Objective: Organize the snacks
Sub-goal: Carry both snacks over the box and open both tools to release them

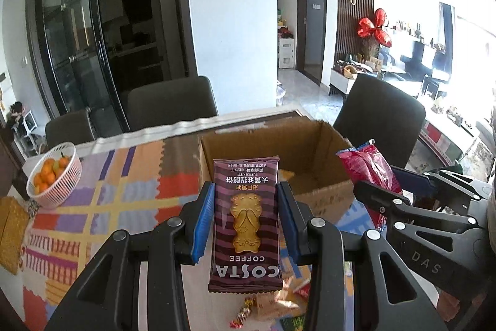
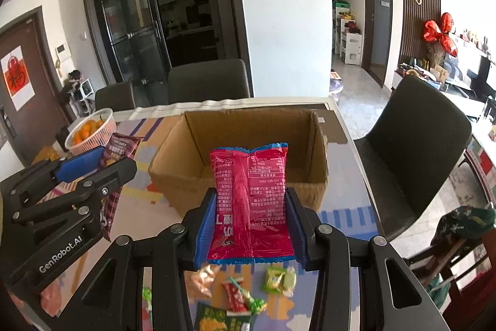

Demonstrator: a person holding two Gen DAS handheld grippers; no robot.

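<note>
A glossy, striped brown biscuit packet (image 1: 246,222) was clamped flat between the ribbed blue pads of the left gripper (image 1: 246,217), while a crinkled pink foil bag (image 2: 250,207) was pinched by the right gripper (image 2: 251,222); both were held above the patterned tablecloth (image 1: 124,194), near the open corrugated cardboard box (image 2: 248,126).

- Left wrist view looks forward and downward along its fingers (image 1: 203,219), close above the table (image 1: 124,191).
- Right wrist view looks likewise; both share the cardboard box (image 2: 248,126) beyond the fingertips.
</note>
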